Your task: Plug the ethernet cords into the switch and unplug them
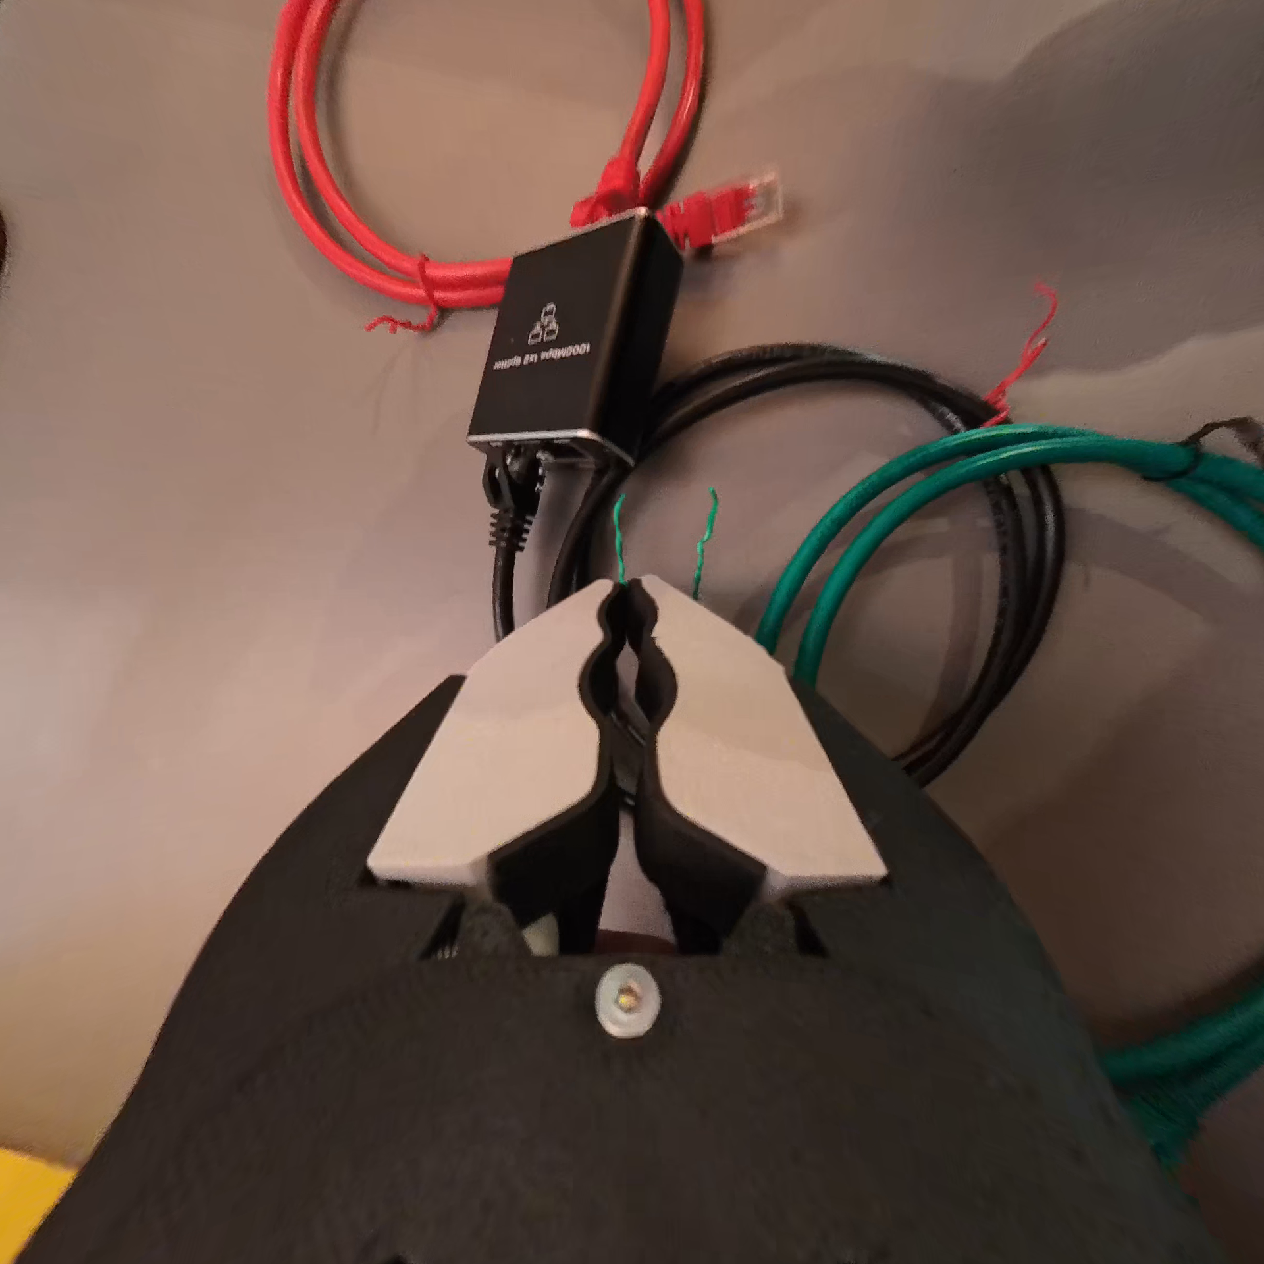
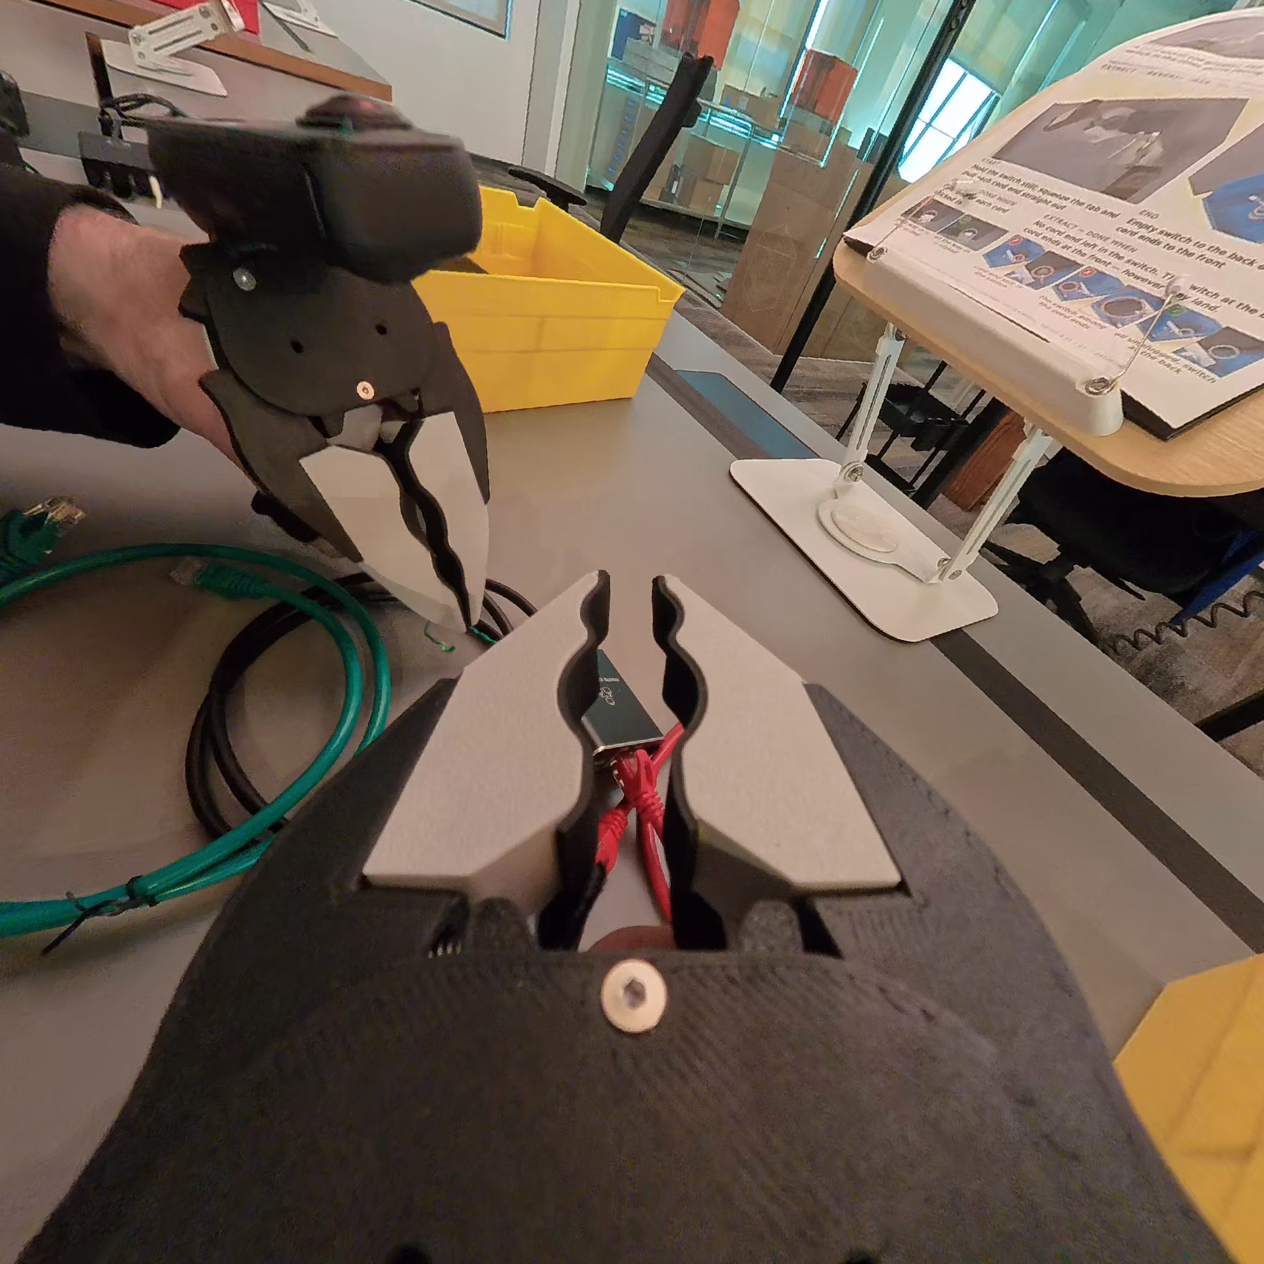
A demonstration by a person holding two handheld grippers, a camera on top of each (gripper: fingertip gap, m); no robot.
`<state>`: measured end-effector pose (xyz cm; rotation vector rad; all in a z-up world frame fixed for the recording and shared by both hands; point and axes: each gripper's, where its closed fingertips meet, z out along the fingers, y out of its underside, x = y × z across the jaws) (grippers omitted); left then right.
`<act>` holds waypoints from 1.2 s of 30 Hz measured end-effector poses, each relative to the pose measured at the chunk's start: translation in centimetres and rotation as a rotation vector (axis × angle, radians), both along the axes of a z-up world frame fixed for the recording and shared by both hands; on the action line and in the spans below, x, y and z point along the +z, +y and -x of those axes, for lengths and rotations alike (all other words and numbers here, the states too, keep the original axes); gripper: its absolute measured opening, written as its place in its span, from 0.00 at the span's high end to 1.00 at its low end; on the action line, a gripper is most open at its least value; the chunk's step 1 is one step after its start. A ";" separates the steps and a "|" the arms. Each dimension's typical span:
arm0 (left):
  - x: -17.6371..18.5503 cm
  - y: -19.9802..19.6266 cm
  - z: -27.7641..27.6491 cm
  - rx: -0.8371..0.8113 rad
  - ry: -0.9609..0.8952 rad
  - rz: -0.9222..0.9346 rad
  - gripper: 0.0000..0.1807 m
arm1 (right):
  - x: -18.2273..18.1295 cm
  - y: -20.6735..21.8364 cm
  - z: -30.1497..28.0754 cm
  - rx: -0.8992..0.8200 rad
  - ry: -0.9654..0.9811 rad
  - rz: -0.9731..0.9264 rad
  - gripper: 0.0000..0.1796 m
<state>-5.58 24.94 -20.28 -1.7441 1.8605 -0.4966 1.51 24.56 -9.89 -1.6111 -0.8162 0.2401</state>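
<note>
With the black cord [image 1: 509, 520] and 1 red cord [image 1: 615, 185] plugged into the switch [image 1: 574, 342] on the table [image 1: 171, 479] and the green cord [image 1: 889, 547] loose beside it, the left gripper [image 1: 624, 589] is pinched on a green twist-tie [image 1: 619, 547] while the right gripper [image 2: 629, 588] straddles the switch, spread, so I judge plugging incomplete and all unplugging left.

White print marks the black switch [image 1: 571, 349] and instruction sheet [image 2: 1094, 226]

Three coiled ethernet cords, one red [image 1: 479, 273], one black [image 1: 957, 410] and one green [image 1: 923, 492], surround one black switch [image 1: 568, 342]; one yellow bin [image 2: 547, 321] sits far.
</note>
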 end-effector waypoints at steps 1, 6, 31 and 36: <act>0.4 0.0 -0.2 0.008 -0.031 0.011 1.00 | 0.0 0.0 0.0 0.003 0.002 0.000 0.94; 4.1 0.2 -1.2 0.047 -0.254 0.112 1.00 | 0.1 -0.2 0.1 0.025 0.031 0.030 0.92; 13.7 -1.8 -5.3 0.233 -1.012 0.869 1.00 | 2.1 -1.3 3.6 -0.043 -0.251 -0.278 0.93; 13.6 -1.6 -5.3 0.264 -1.042 0.893 1.00 | 2.1 -1.1 3.4 -0.073 -0.287 -0.296 0.95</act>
